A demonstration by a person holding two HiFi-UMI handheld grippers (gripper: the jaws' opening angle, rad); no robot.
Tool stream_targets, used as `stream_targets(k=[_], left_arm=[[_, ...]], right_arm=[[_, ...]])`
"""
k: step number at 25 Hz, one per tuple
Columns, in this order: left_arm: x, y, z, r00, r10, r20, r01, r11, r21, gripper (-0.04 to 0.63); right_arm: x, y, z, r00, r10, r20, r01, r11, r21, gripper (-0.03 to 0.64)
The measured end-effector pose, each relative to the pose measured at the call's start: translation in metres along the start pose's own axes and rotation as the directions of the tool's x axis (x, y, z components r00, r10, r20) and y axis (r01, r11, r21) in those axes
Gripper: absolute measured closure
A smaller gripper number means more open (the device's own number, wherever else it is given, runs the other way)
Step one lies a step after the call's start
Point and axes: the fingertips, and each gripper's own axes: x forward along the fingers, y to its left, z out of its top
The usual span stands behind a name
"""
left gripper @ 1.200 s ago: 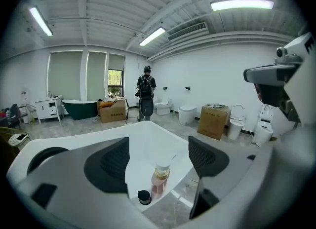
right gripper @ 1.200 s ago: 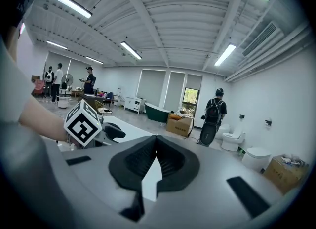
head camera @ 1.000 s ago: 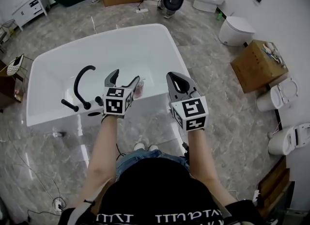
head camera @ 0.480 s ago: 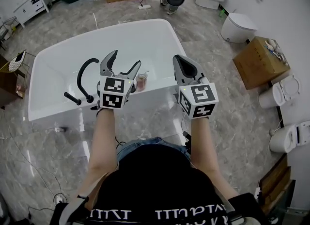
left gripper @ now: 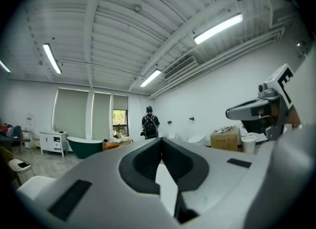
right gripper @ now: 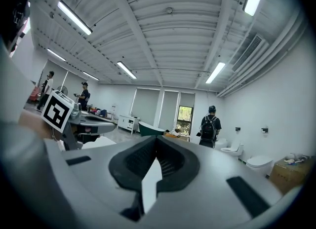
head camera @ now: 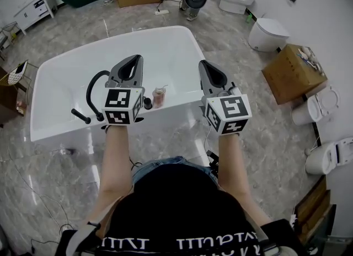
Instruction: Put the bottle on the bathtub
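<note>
A small pinkish bottle (head camera: 159, 96) stands upright on the near rim of the white bathtub (head camera: 165, 45), free of both grippers. My left gripper (head camera: 132, 62) is held just left of the bottle, raised and pointing up and forward, jaws shut on nothing. The right gripper (head camera: 206, 66) hangs to the bottle's right over the tub's corner, also shut and empty. In the left gripper view the left gripper (left gripper: 160, 141) shows its jaws pressed together, aimed at the room. In the right gripper view the right gripper (right gripper: 156, 139) is the same.
A black curved faucet (head camera: 94, 90) and a black knob (head camera: 147, 104) sit on the rim left of the bottle. Toilets (head camera: 267, 33) and a cardboard box (head camera: 294, 73) stand at the right. A person with a backpack (right gripper: 211, 127) stands far across the room.
The left gripper, open beside the bottle before, has shut and tipped upward, slightly away from it. The bottle stays on the rim. The right gripper has barely moved.
</note>
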Motion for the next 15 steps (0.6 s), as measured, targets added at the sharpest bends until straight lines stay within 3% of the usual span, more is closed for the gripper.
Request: stream_targets(k=[7, 15], left_arm=[[-0.003, 0.01, 0.015, 0.999, 0.02, 0.046, -0.019, 1.0, -0.008, 0.586], [0.004, 0.004, 0.021, 0.999, 0.005, 0.045, -0.005, 1.0, 0.014, 0.586]], right_arm=[[-0.002, -0.002, 0.007, 1.0, -0.007, 0.023, 0.007, 1.0, -0.029, 0.601], [-0.001, -0.011, 0.005, 1.0, -0.008, 0.012, 0.008, 1.0, -0.021, 0.601]])
